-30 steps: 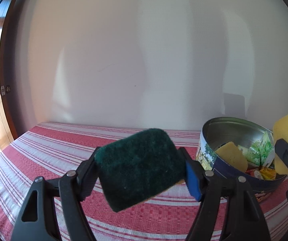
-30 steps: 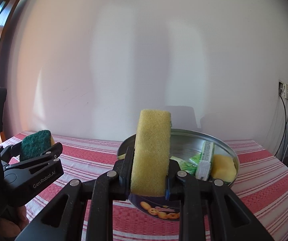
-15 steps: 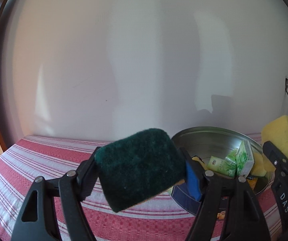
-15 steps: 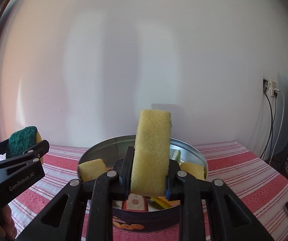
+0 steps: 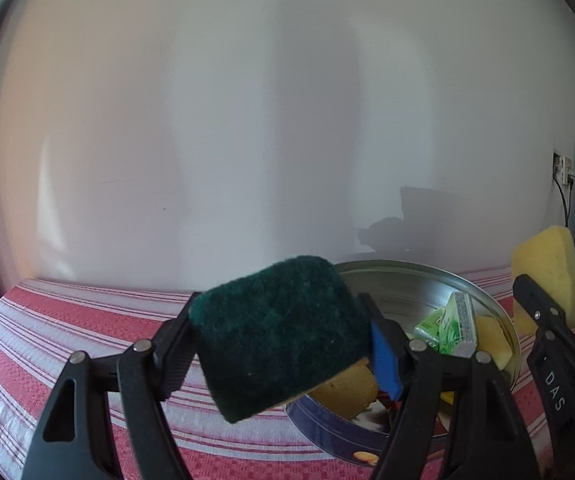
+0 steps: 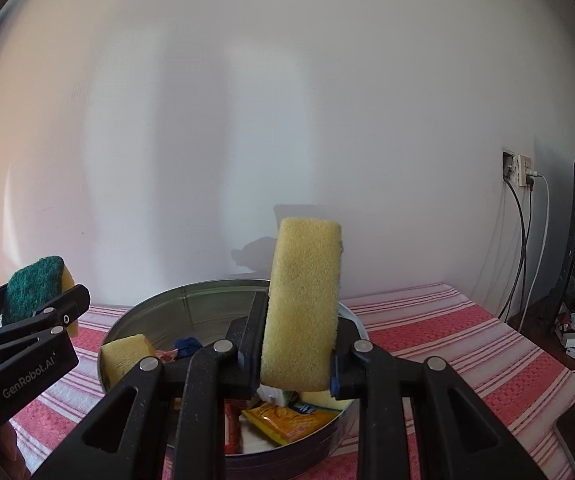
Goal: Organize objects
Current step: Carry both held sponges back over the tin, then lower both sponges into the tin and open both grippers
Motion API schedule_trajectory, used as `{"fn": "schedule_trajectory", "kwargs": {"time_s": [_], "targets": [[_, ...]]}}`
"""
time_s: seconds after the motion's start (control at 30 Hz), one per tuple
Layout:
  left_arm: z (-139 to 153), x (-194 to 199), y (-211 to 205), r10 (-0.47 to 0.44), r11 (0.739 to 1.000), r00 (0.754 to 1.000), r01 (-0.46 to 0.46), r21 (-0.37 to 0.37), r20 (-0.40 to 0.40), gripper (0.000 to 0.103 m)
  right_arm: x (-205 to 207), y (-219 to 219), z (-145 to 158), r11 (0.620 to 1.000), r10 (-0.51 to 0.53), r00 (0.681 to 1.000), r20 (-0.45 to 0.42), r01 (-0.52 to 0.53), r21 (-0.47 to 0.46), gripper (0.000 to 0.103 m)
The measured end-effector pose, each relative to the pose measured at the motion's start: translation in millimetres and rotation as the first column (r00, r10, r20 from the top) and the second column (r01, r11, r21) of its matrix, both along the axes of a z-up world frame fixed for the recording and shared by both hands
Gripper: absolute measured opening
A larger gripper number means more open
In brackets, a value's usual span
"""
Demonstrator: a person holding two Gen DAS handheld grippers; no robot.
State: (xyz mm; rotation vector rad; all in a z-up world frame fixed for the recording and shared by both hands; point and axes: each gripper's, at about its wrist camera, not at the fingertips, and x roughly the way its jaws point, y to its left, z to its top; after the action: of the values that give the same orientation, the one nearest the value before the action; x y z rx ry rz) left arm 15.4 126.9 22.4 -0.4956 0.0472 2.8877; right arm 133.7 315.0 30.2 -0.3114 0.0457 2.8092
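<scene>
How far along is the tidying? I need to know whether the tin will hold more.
Partly done: the round tin already holds a yellow sponge, snack packets and a green carton. In hand: the left gripper clamps a green scouring sponge, the right gripper a yellow sponge above the tin. Left: releasing both.

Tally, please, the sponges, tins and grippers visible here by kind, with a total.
Sponges: 4 (green-faced sponge and yellow sponge, both gripped; rim sponge and buried sponge, both in the tin)
Round tin: 1
Grippers: 2 (left gripper, right gripper)
Total: 7
</scene>
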Motion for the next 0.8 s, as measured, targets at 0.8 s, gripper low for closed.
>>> {"fn": "schedule_trajectory", "kwargs": {"time_s": [0.8], "targets": [[-4,-20,20,-0.068,0.998,0.998,0.068,0.009,0.018,0.074,-6,-2,-11,0.999,-0.038,0.999,0.006,0.038,0.034,0.026]]}}
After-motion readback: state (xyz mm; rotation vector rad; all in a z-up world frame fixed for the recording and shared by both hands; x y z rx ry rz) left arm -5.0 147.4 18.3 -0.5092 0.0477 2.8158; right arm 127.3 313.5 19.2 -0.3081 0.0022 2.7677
